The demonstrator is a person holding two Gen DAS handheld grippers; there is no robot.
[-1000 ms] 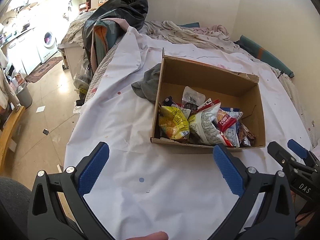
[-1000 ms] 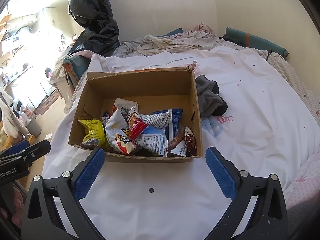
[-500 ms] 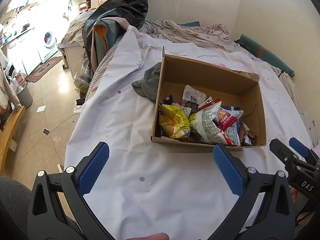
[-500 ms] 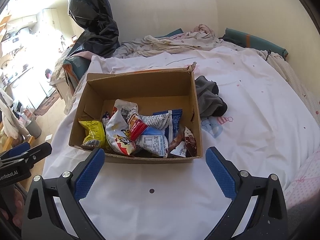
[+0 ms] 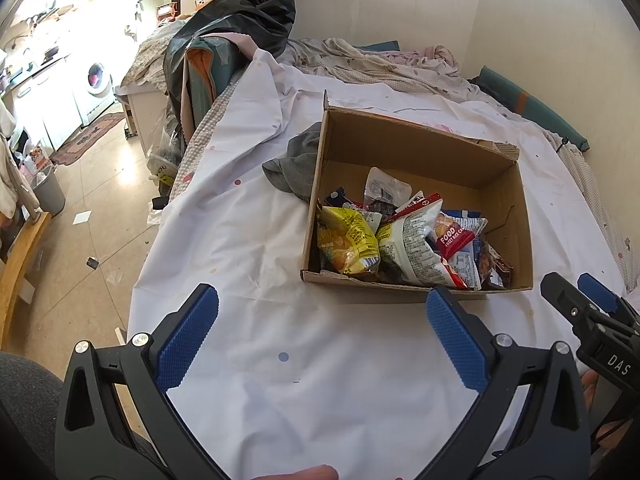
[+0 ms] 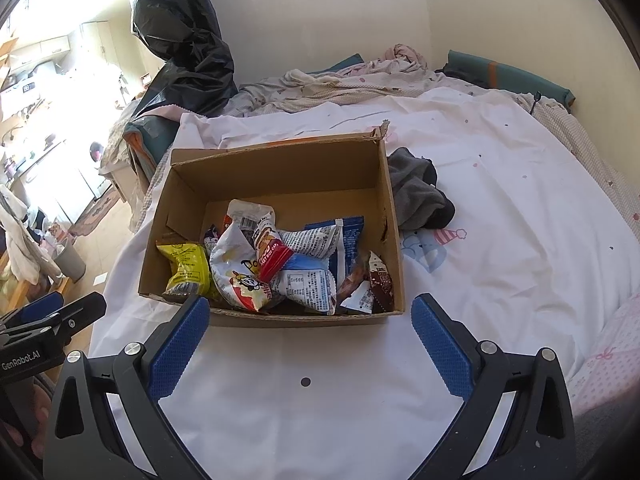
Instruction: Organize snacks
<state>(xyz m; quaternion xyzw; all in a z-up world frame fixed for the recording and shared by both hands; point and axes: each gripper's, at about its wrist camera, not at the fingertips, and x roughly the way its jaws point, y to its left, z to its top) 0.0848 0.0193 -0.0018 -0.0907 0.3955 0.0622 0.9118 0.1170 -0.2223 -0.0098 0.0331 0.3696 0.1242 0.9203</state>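
An open cardboard box [image 5: 404, 148] [image 6: 280, 176] sits on a white sheet and holds several snack packets heaped at its near end. Among them are a yellow bag [image 5: 348, 240] [image 6: 186, 266], a white bag with red trim [image 5: 412, 248] [image 6: 240, 276] and a blue-and-white packet [image 6: 308, 280]. My left gripper [image 5: 320, 312] is open, hovering over the sheet just short of the box's near wall. My right gripper [image 6: 310, 314] is open too, its blue pads either side of that near wall. Neither holds anything.
A grey crumpled cloth [image 5: 296, 164] [image 6: 416, 196] lies against the box's far side wall. Rumpled bedding [image 6: 352, 80] and a black bag [image 5: 240, 12] are behind. The bed's left edge drops to a tiled floor [image 5: 80, 200] with a washing machine [image 5: 96, 80] beyond.
Both grippers have drifted slightly, so the box sits a touch lower in each view. Nothing was taken hold of or let go.
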